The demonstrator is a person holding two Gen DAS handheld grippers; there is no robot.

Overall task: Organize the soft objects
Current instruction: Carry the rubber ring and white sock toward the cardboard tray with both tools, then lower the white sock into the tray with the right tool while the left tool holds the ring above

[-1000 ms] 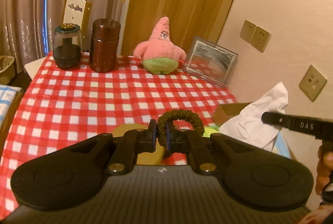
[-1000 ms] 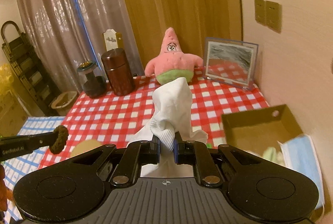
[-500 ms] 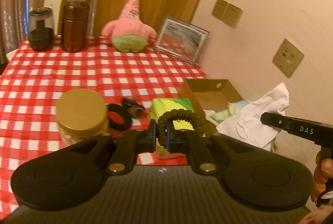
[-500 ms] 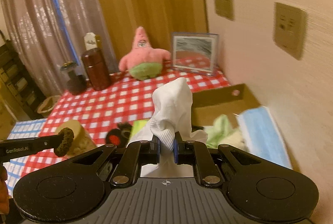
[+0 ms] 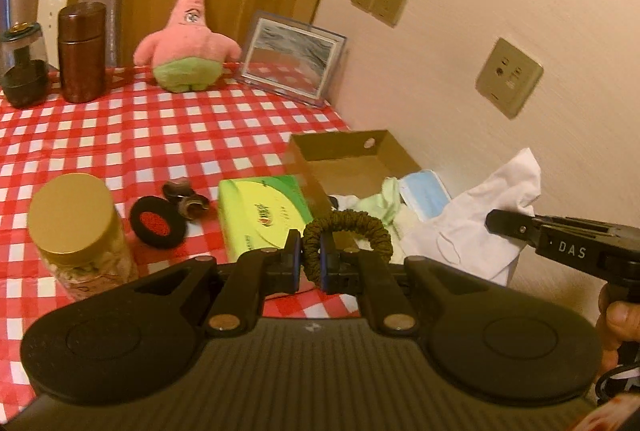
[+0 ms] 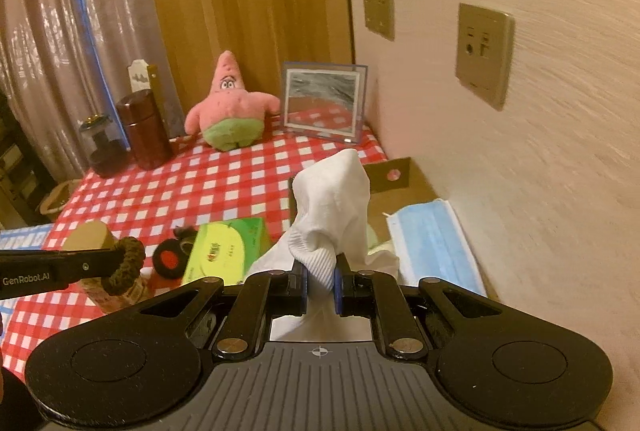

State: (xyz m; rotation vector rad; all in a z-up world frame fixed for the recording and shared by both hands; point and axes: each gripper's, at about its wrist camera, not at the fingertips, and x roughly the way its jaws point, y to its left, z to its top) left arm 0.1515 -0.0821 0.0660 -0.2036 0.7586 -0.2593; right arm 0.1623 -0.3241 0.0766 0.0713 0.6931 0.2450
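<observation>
My left gripper [image 5: 310, 259] is shut on a dark olive hair scrunchie [image 5: 352, 231], held above the near end of the cardboard box [image 5: 352, 155]. In the right wrist view the same scrunchie [image 6: 126, 265] hangs at the left. My right gripper [image 6: 321, 277] is shut on a white sock [image 6: 332, 207], raised over the box [image 6: 394, 175]; from the left wrist view the sock [image 5: 484, 219] hangs at the right. Inside the box lie a blue face mask [image 6: 432, 239] and pale green and white cloth [image 5: 384, 199].
On the red checked tablecloth [image 5: 160, 135] lie a green tissue pack [image 5: 264, 211], a black-and-red round pad [image 5: 158, 227], a gold-lidded jar [image 5: 76, 227], a pink star plush [image 5: 188, 43], a picture frame [image 5: 292, 59] and a brown canister [image 5: 82, 51]. A wall [image 5: 500, 11] borders the box.
Both grippers have swung right and forward with their loads, from over the tablecloth to over the box by the wall. The grips are unchanged.
</observation>
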